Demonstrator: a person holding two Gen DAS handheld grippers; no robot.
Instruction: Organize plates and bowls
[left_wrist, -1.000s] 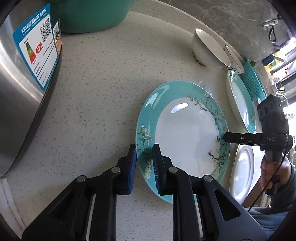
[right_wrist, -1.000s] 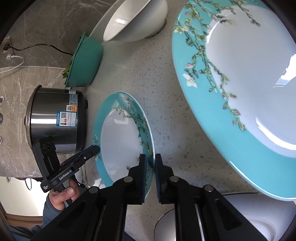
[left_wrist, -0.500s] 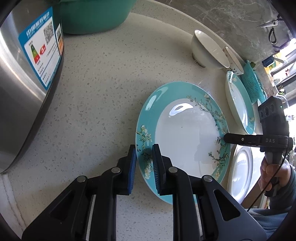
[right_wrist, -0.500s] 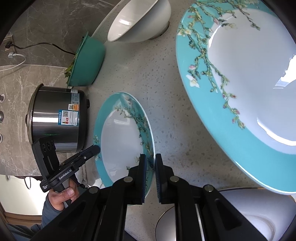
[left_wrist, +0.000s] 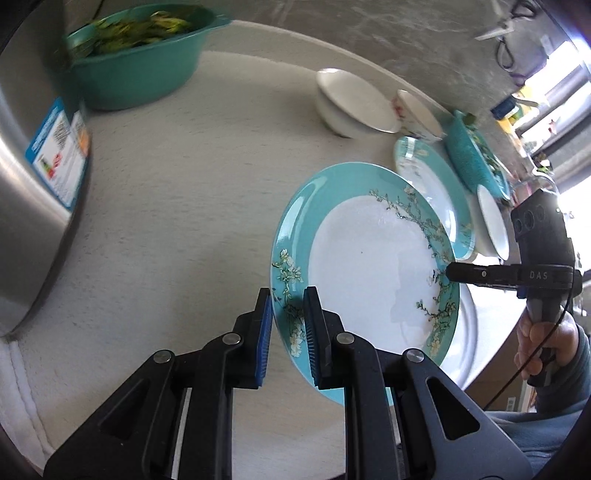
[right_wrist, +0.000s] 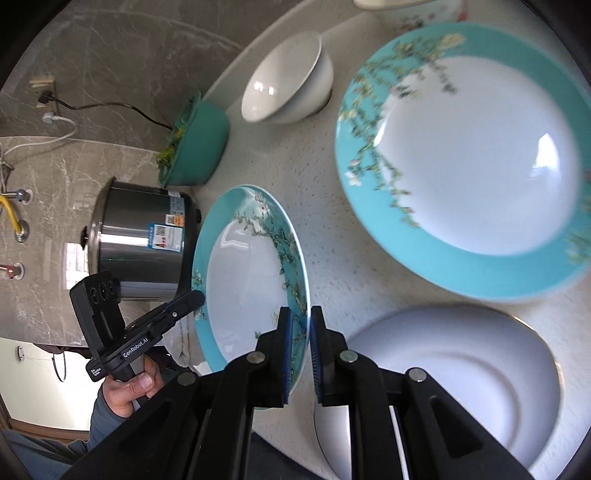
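Turquoise-rimmed plate (left_wrist: 373, 266), centre frame, is pinched at opposite rims by the left gripper (left_wrist: 288, 332) and right gripper (left_wrist: 452, 275), both clamped narrow, tilted above the counter (left_wrist: 166, 192). Uneven lifting could slip it onto the white plate (right_wrist: 443, 373) beneath.

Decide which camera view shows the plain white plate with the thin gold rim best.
The right wrist view: the plain white plate lies large and nearly whole beside the right hand-held gripper, gold rim visible. The left wrist view shows only a white sliver behind the held teal floral plate.
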